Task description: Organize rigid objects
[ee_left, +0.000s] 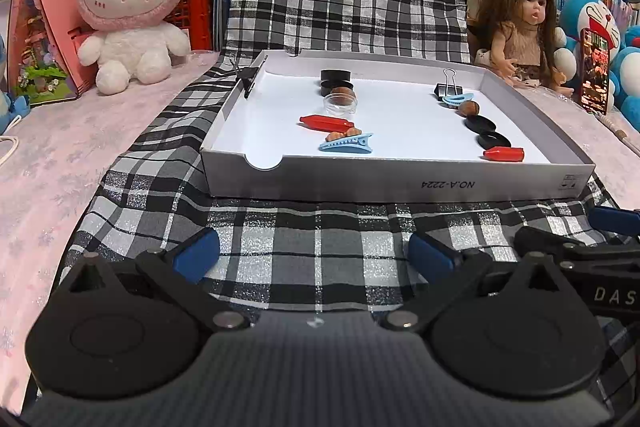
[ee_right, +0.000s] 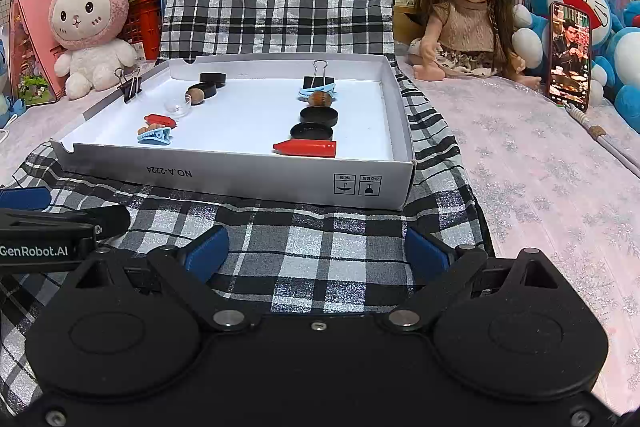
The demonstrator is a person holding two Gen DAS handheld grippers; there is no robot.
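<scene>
Nearest me, both of my tongs hover low over the checked cloth [ee_left: 320, 227], side by side, in front of the box. My left gripper [ee_left: 314, 255] is spread wide and holds nothing; my right gripper [ee_right: 316, 251] is likewise released and empty. Straight ahead lies the shallow white box [ee_right: 240, 179]. Just inside its near wall, on the right, a red pointed piece [ee_right: 306, 149] lies with its long axis across my view, parallel to that wall. It sits almost dead ahead of my right tongs, so I judge that hand nearer. Farther left rests a blue hair clip [ee_left: 346, 143]. Beyond sit black caps, a nut and binder clips.
</scene>
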